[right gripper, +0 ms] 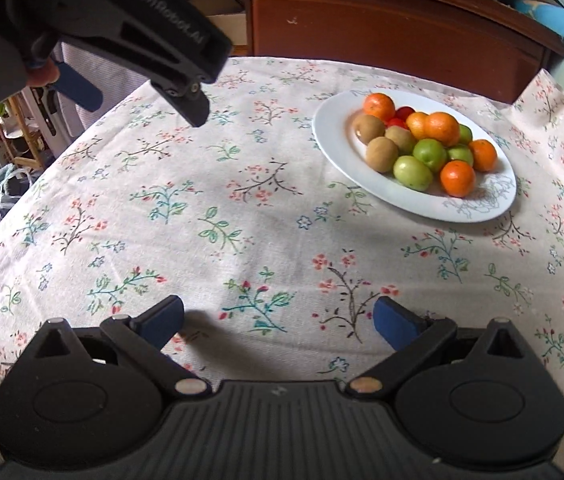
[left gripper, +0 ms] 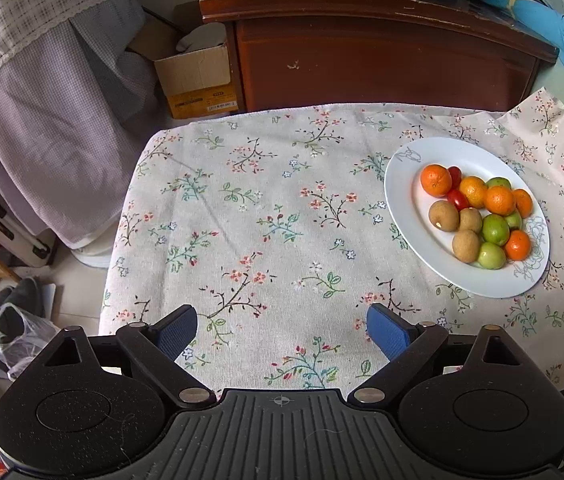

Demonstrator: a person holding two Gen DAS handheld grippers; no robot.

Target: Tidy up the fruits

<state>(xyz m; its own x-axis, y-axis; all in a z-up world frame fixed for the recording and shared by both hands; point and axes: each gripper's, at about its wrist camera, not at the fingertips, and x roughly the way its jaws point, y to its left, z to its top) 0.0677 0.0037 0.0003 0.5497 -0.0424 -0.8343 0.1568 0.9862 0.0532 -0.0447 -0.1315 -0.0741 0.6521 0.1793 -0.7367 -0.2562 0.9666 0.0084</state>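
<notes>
Right tool (right gripper: 278, 320) and left tool (left gripper: 282, 330): fingers spread wide, empty, above the table (left gripper: 266, 216). Fruits (left gripper: 478, 216) are piled on the white plate (left gripper: 406, 184), well apart from both tools.

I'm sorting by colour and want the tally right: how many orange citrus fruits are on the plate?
5, all on the white plate: far-left one, two in the middle, one at the far right edge, one nearest. More may hide beneath the pile.
</notes>
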